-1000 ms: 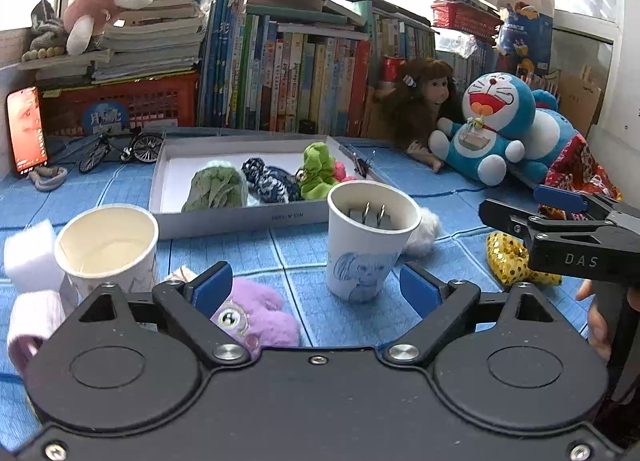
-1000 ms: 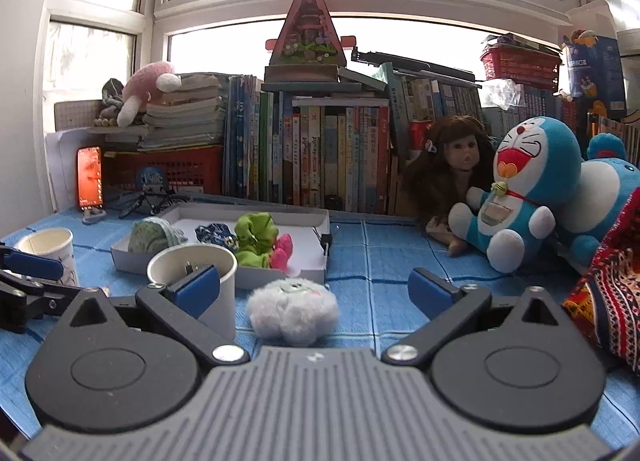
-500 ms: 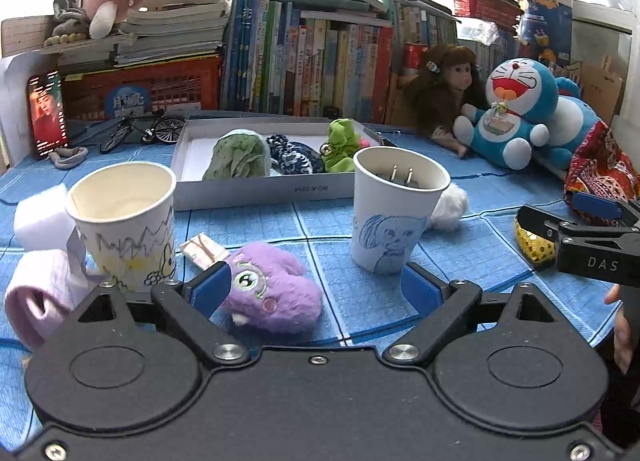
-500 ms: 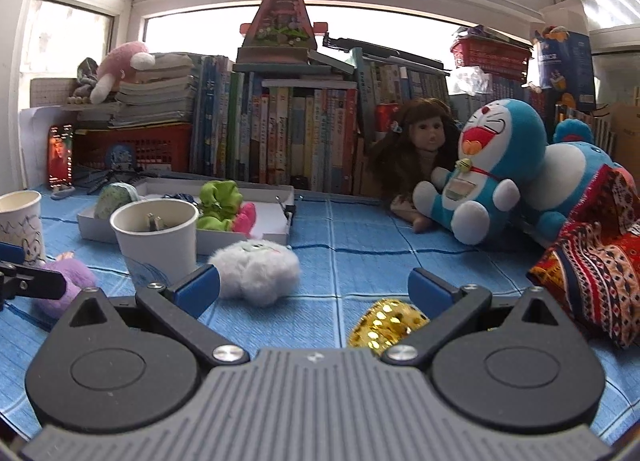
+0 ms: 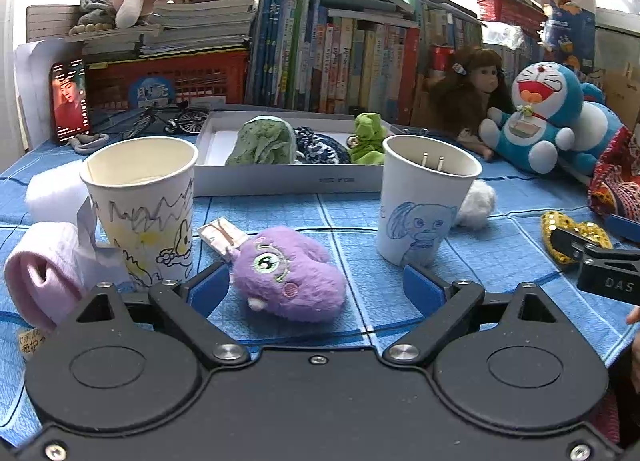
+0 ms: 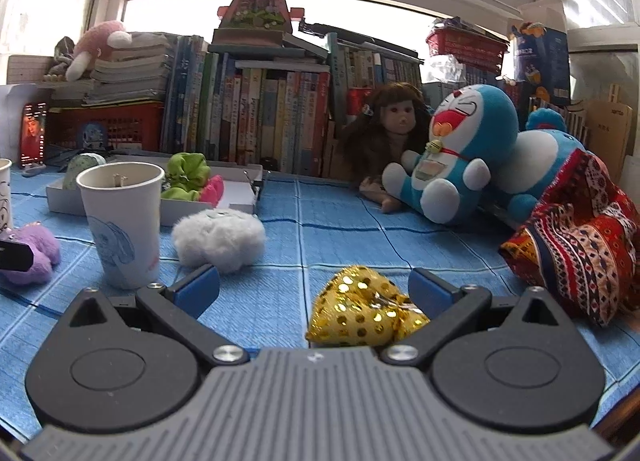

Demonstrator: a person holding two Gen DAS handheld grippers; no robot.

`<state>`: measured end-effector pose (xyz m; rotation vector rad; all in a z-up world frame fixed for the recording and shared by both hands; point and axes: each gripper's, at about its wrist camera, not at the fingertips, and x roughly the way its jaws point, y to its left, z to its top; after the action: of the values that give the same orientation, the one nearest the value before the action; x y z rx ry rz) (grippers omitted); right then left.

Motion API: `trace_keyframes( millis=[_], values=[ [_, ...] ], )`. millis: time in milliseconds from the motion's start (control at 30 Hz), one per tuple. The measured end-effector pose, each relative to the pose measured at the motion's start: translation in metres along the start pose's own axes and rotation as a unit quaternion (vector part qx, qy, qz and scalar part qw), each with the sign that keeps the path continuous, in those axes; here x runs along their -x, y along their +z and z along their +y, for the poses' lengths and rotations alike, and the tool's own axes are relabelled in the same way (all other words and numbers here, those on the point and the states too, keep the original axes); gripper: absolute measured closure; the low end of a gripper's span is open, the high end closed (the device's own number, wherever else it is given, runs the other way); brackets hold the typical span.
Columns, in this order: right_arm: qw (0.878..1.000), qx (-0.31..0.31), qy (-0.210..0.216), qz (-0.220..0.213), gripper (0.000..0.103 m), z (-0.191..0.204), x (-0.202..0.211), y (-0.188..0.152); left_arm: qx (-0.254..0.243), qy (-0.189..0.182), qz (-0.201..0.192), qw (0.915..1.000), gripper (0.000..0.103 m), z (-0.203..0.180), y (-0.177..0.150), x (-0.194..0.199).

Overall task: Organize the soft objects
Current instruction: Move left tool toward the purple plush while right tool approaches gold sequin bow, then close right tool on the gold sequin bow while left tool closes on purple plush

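Purple plush sits between the gaping left gripper; only the right-wrist view shows the gold sequin pouch inside the spread right gripper; white tray at twelve o'clock holds green toys.

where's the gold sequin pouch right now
In the right wrist view the gold sequin pouch lies on the blue mat between the open right gripper fingers, nearer the right one, with the white fluffy toy behind to the left.

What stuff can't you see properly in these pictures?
- Inside the elephant cup: both views, its wall hides all but two thin prongs.
- White fluffy toy: left view, mostly behind that cup.
- Doll's legs: right view, partly behind the blue cat plush.
- Gold sequin pouch: right view, its near side hidden by the gripper body.
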<state>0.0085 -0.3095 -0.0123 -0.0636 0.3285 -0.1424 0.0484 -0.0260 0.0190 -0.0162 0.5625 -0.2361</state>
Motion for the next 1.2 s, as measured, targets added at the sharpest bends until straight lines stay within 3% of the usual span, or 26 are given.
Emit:
trace_keyframes(
  millis=[800,967,1067,1200],
  values=[
    [0.996,-0.039,-0.062,0.042,0.000,-0.022,-0.022,-0.012,0.013,0.031,-0.006,0.9994,0.009,0.002,-0.008,-0.017],
    [0.995,-0.042,-0.086,0.023,0.000,-0.019,-0.011,-0.010,0.014,0.031,-0.005,0.9994,0.009,0.002,-0.007,-0.018],
    [0.996,-0.066,-0.050,0.023,0.001,-0.018,0.001,-0.009,0.016,0.031,-0.005,0.9994,0.010,0.002,-0.007,-0.019],
    [0.997,-0.070,-0.011,0.044,0.010,-0.008,0.006,-0.010,0.022,0.030,0.002,0.9993,0.012,0.002,-0.005,-0.023]
  ],
)
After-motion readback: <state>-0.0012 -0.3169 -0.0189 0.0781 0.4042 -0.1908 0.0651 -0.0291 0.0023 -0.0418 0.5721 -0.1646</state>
